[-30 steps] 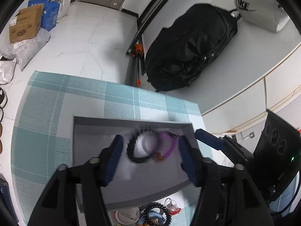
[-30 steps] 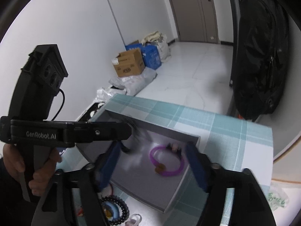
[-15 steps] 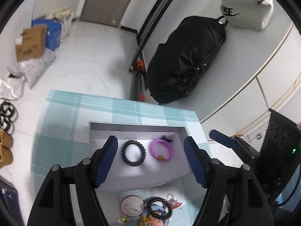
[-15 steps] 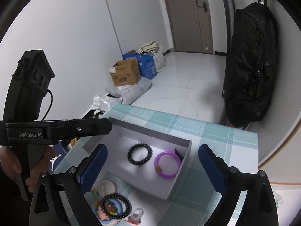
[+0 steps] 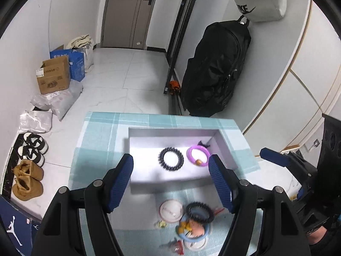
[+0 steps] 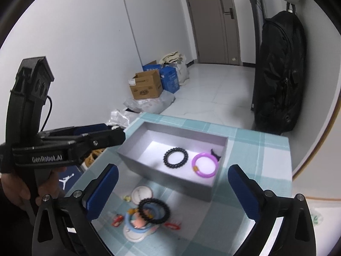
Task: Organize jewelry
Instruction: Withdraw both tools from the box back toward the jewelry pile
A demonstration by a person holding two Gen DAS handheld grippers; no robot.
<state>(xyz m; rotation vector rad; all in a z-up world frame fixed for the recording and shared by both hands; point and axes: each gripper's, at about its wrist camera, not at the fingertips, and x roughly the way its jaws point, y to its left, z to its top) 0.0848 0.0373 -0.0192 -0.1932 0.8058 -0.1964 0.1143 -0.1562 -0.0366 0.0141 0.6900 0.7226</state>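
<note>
checked cloth (image 5: 96, 140): box (image 5: 173, 132) holds two bracelets (image 5: 171, 161).

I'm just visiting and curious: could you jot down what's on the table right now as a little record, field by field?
Surface: table with teal checked cloth
Box: open grey box on the cloth
Inside box: black beaded bracelet and purple bangle, lying side by side, apart
Outside box: loose pile with another black bracelet, a white round disc and small trinkets
Left gripper: open, holding nothing
Right gripper: jaws opening, nothing between them
</note>
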